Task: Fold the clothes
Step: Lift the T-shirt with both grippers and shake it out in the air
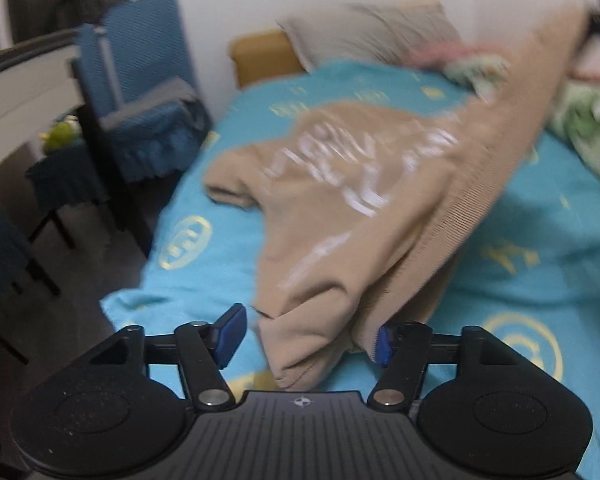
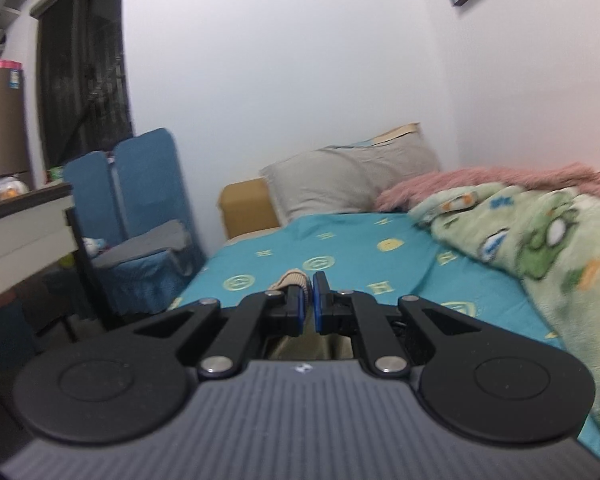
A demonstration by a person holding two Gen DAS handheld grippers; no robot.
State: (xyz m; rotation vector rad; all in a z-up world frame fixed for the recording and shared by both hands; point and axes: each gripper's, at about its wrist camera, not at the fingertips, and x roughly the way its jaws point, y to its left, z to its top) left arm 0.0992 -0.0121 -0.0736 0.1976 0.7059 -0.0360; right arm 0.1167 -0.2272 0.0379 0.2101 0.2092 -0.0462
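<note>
A tan sweatshirt (image 1: pixel 340 184) with white lettering lies on the turquoise bedsheet (image 1: pixel 188 280). One ribbed edge of it is pulled up toward the top right of the left wrist view. My left gripper (image 1: pixel 306 340) stands open over the garment's near corner. Bunched fabric sits between its blue pads (image 1: pixel 230 334) and reaches the right pad, while the left pad is clear of it. In the right wrist view my right gripper (image 2: pixel 308 306) is shut on the sweatshirt's ribbed hem (image 2: pixel 294 278), held above the bedsheet (image 2: pixel 340 248). The rest of the garment hangs hidden under that gripper.
A grey pillow (image 2: pixel 352 176) leans at the head of the bed. A green cartoon blanket (image 2: pixel 540 248) and a pink one (image 2: pixel 500 180) pile along the right side. A blue-covered chair (image 2: pixel 140 208) and a desk (image 2: pixel 24 216) stand left of the bed's edge.
</note>
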